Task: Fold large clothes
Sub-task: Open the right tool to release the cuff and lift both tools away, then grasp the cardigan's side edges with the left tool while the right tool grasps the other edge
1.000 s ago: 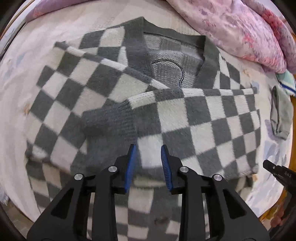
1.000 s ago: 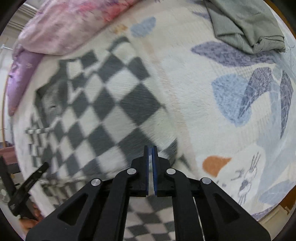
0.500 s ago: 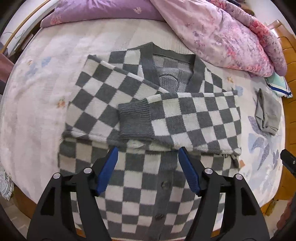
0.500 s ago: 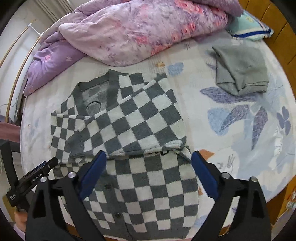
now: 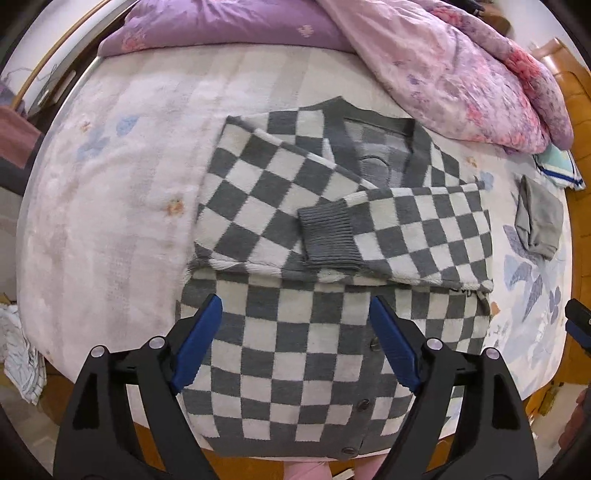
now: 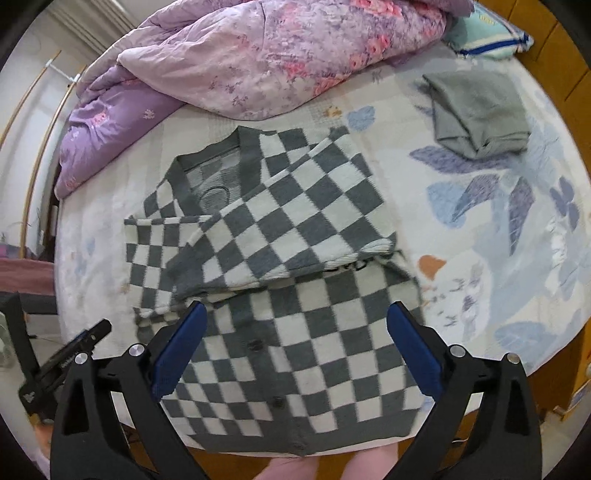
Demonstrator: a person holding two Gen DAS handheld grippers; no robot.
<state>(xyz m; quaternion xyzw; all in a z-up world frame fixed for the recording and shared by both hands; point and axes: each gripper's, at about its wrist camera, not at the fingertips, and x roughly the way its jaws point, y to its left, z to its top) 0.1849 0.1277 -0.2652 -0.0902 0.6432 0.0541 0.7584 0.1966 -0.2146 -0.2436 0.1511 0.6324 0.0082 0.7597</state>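
Observation:
A grey and white checkered cardigan [image 5: 317, 354] lies flat on the bed, buttons down the front, both sleeves folded across the chest; a grey ribbed cuff [image 5: 328, 236] lies on top. It also shows in the right wrist view [image 6: 295, 332]. My left gripper [image 5: 295, 343] is open and empty, held above the cardigan's lower half. My right gripper [image 6: 295, 347] is open and empty, also above the lower half. The cardigan's hem hangs at the bed's near edge.
A pink and purple floral quilt [image 6: 280, 51] is piled at the head of the bed. A folded grey garment [image 6: 476, 110] lies on the patterned sheet [image 6: 517, 236] to the right. A striped pillow [image 6: 491, 33] sits far right. The left gripper's edge [image 6: 62, 362] shows at lower left.
Both grippers have opened wide and pulled back and up from the cardigan. The right one, shut a second ago, has let go; the whole garment is now in view.

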